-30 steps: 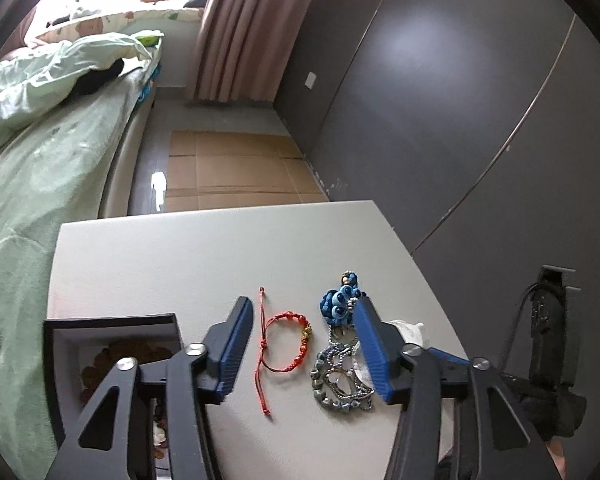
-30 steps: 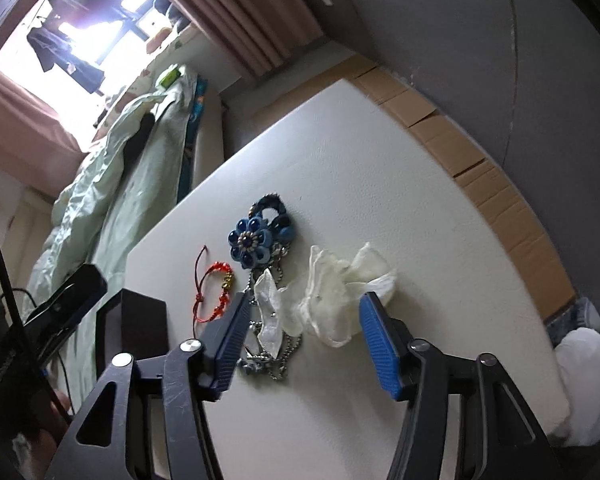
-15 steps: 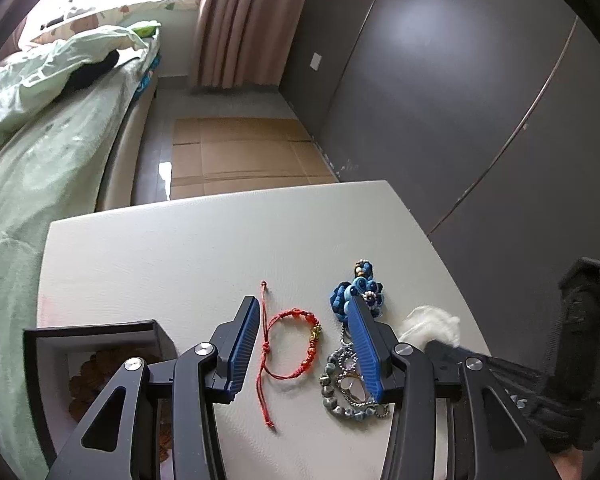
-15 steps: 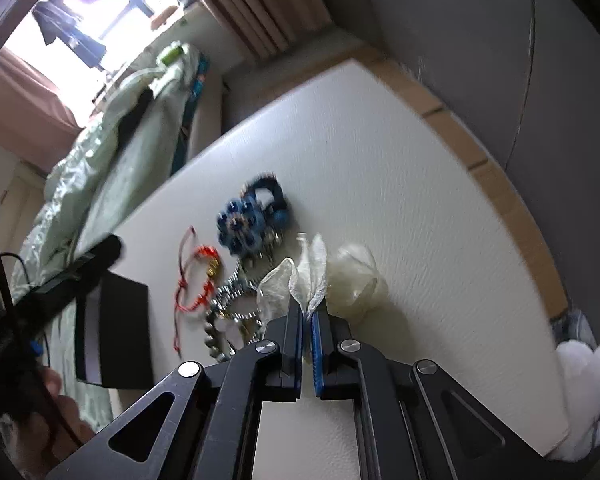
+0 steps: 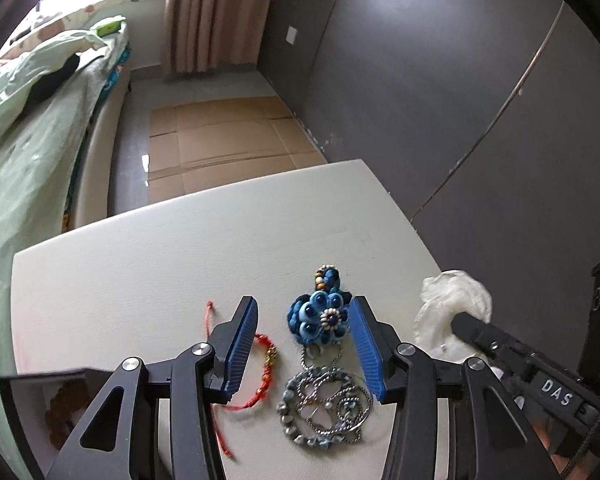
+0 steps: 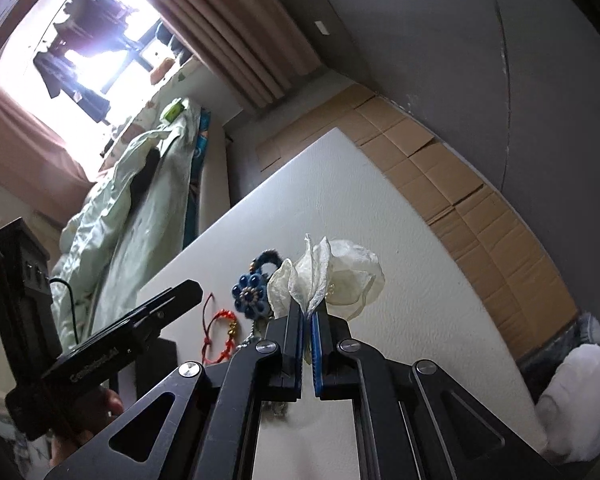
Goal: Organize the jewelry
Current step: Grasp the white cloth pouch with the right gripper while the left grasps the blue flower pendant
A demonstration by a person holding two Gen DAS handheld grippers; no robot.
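Two grippers are engaged: the right gripper (image 6: 307,322) is clamped on the soft, crushable white fabric flower (image 6: 332,276), pinched at its gathered base. The left gripper (image 5: 304,344) is held wide open and empty, with the stiff blue flower pendant (image 5: 320,318) between its jaws, best taken across the bloom, not its slippery chain.

Off-white counter (image 5: 148,264), faintly textured. Red cord bracelet (image 5: 265,364) with gold-coloured beads. Blue beaded flower ornament (image 5: 320,318), silvery centre with dark blue stone, orange and pale beads on its top loop. Silver-grey wirework pendant (image 5: 324,410) with dull blue-grey stones. Sheer cream-white fabric pouch (image 6: 336,276). Black tools with ribbed blue pads (image 5: 242,344). Black jewelry box (image 5: 32,408), pale lining, brown beads inside. Pale green bedding (image 5: 24,152), dusty-pink curtain (image 5: 216,12), tan cardboard (image 5: 224,136) on the floor, grey walls.
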